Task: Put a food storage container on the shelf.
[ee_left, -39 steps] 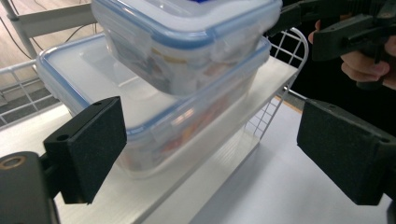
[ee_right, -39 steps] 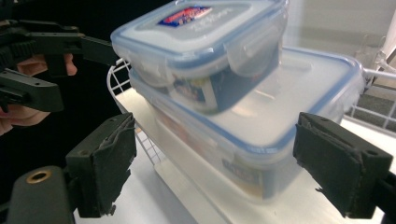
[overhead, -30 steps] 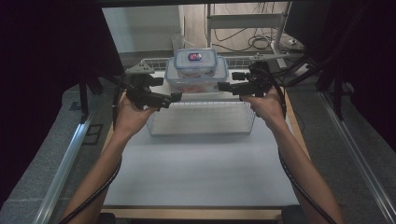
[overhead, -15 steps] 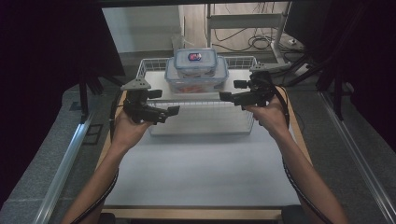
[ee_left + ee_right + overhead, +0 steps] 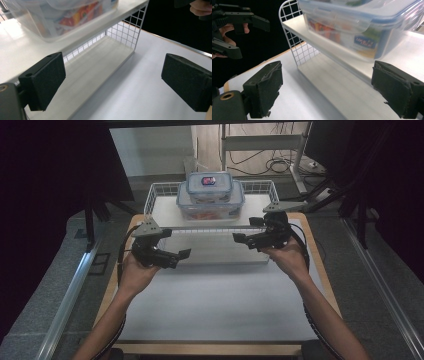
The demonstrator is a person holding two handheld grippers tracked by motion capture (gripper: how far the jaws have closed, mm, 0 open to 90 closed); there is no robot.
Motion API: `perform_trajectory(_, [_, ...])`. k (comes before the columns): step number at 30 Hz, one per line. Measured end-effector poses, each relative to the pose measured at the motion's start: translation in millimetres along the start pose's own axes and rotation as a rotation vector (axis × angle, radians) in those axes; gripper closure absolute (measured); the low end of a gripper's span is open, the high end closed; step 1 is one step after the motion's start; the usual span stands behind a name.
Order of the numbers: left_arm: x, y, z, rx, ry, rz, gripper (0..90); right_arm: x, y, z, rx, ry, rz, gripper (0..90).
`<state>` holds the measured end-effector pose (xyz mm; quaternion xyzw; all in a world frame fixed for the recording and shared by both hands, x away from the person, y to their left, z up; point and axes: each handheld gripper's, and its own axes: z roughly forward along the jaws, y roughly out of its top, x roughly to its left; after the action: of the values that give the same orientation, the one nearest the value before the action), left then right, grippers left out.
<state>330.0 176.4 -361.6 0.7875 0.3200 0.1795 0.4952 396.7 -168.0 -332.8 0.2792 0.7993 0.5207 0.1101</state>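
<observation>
While both hover before the wire shelf (image 5: 162, 200), left gripper (image 5: 175, 257) jaws wide apart, empty, right gripper (image 5: 246, 240) likewise.

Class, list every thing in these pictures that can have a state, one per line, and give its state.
Large container: lid on, filled with colourful contents, standing on the rack's top shelf.
Small container: lid on, stacked on the large container.
Wire rack: upright on the table, lower shelf bare.
Left gripper: open, nothing between its jaws.
Right gripper: open, nothing between its jaws.
</observation>
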Motion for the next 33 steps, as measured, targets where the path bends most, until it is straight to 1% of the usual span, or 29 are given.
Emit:
perform_trajectory(5, [-6.5, -11.3, 2.8, -0.001, -0.002, 0.006, 4.8, 6.2, -11.0, 1.2, 0.011, -0.004, 0.000, 9.8])
perform_trajectory(11, [-13.8, -25.2, 7.2, -0.005, 0.001, 0.017, 4.3, 12.0, -24.3, 2.1, 0.016, -0.021, -0.019, 9.8])
perform_trajectory(13, [-17.5, -30.2, 10.0, -0.011, 0.000, 0.024, 4.3, 13.8, -28.5, 2.0, 0.015, -0.019, -0.020, 9.8])
perform_trajectory(17, [-24.9, -39.4, 17.1, 0.005, 0.008, 0.052, 4.4, 18.6, -38.0, 2.7, 0.016, -0.018, -0.025, 9.8])
perform_trajectory(25, [-35.0, -56.2, 28.1, -0.001, -0.029, 0.035, 4.2, 25.6, -61.7, 7.8, 0.051, -0.027, -0.052, 9.2])
perform_trajectory(27, [-37.6, -60.6, 30.5, -0.004, -0.035, 0.030, 4.2, 26.4, -68.1, 8.6, 0.060, -0.023, -0.044, 8.7])
perform_trajectory(30, [-41.2, -67.7, 33.1, 0.007, -0.032, 0.036, 4.0, 26.2, -78.5, 9.6, 0.063, -0.011, -0.029, 7.1])
perform_trajectory(32, [-43.3, -71.3, 33.6, 0.007, -0.032, 0.038, 4.0, 26.3, -85.1, 10.5, 0.076, -0.007, -0.021, 6.5])
perform_trajectory(33, [-44.2, -72.8, 33.7, 0.007, -0.031, 0.036, 3.9, 26.4, -88.0, 11.2, 0.091, -0.004, -0.019, 5.3])
